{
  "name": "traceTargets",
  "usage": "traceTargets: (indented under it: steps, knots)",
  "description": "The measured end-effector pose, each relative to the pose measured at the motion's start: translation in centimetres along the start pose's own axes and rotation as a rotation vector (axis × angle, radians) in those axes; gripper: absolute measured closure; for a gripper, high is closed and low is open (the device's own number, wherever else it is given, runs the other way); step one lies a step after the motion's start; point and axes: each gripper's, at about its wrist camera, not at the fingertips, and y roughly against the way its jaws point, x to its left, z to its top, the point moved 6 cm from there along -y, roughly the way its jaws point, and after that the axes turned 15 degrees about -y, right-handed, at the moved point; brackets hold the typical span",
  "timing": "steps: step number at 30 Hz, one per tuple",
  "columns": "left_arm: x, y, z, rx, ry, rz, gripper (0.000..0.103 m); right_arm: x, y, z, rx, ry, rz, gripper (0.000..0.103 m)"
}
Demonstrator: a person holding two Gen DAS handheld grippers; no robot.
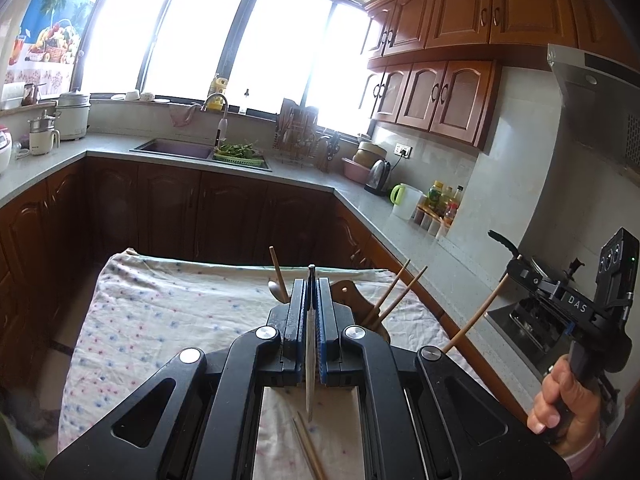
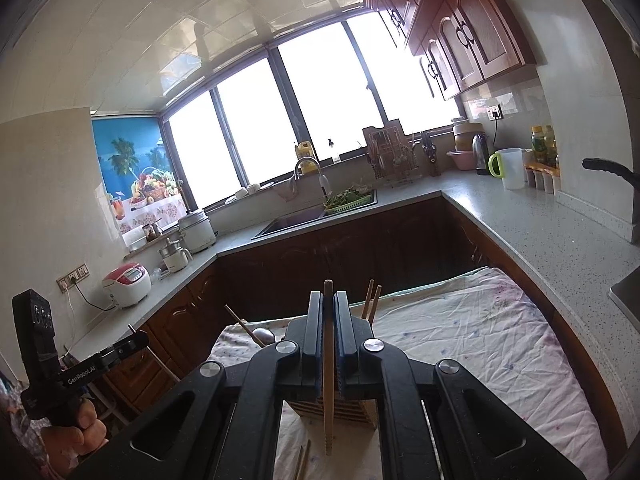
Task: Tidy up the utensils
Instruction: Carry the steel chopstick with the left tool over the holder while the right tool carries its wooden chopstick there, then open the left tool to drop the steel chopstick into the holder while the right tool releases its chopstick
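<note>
A: Left wrist view: why is the left gripper [image 1: 311,304] clamping the knife [image 1: 309,360]?
B: Carrying it above the desk [image 1: 160,320], toward the holder [image 2: 340,408]. The right gripper [image 2: 328,316] is clamping a chopstick [image 2: 328,380], likewise.

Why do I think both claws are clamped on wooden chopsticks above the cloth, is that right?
Only partly. The right claw grips a wooden chopstick, but the left wrist view shows the left claw clamped on a metal knife instead.

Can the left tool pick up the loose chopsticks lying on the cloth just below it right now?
Probably not yet. The left tool is shut on a knife, so its jaws are occupied. The chopsticks lie uncovered on the cloth beneath; free the knife first.
</note>
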Motion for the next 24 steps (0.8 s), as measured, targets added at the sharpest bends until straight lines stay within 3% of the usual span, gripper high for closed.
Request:
traceTargets:
  steps: [14, 24]
  knots:
    - [1.1, -3.8, 5.8, -0.121, 0.018, 0.026, 0.100, 0.3, -3.0, 4.6, -0.106, -0.020, -0.004, 0.098]
    - [1.8, -8.7, 2.5, -0.090, 0.075, 0.056, 0.100, -1.4, -6.9, 1.3, -0.078, -0.003, -0.047, 0.098]
